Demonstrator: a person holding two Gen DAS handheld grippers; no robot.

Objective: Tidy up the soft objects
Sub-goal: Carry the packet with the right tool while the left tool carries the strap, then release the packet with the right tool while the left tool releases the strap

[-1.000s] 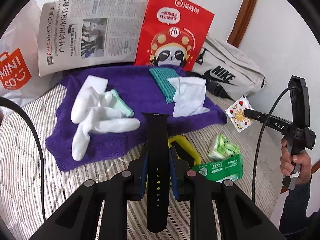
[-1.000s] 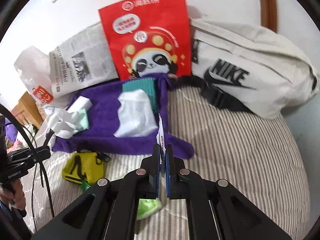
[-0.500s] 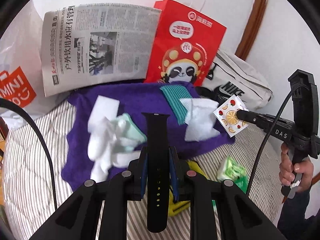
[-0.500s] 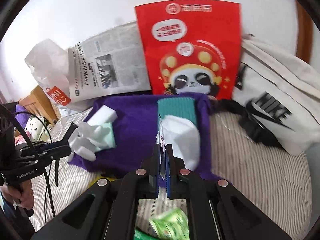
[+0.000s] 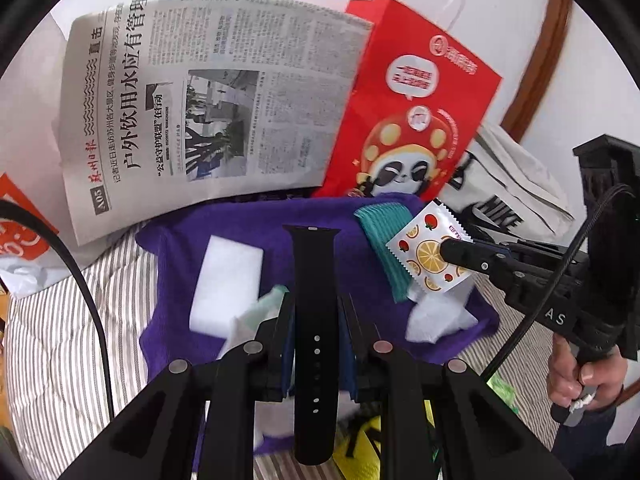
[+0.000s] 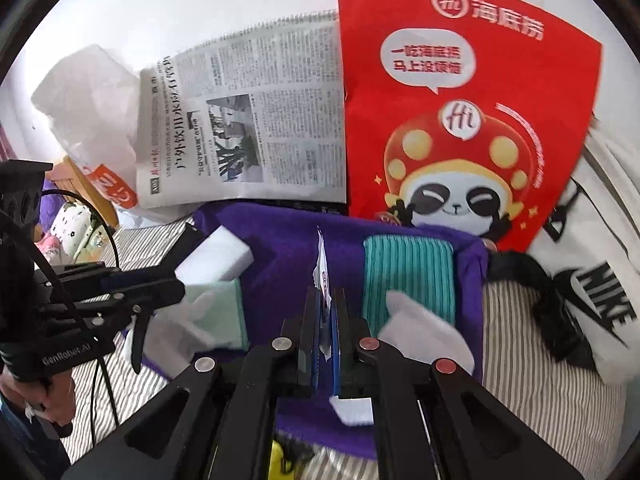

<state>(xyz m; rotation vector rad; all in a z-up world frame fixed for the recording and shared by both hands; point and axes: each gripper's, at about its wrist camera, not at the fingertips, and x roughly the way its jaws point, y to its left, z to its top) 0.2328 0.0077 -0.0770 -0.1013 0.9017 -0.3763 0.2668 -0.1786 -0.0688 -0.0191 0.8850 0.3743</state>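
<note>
The left tool (image 5: 314, 320) is pinching a black watch strap (image 5: 313, 304) upright above a purple towel (image 5: 248, 220) on the striped bed. The right tool (image 6: 325, 312) is pinching a fruit-print sachet (image 5: 430, 256) above the same towel.

Black gripper (image 5: 315, 320) – silver screws, blue pads

The left hand-held gripper (image 5: 314, 320) is clamped on a black watch strap (image 5: 313, 320) standing upright over the purple towel (image 5: 276, 220). On the towel lie a white sponge block (image 5: 226, 284) and a teal ribbed cloth (image 5: 382, 236). At right, the right hand-held gripper (image 5: 450, 250) pinches a fruit-printed sachet (image 5: 430, 254) above the towel's edge.
</note>
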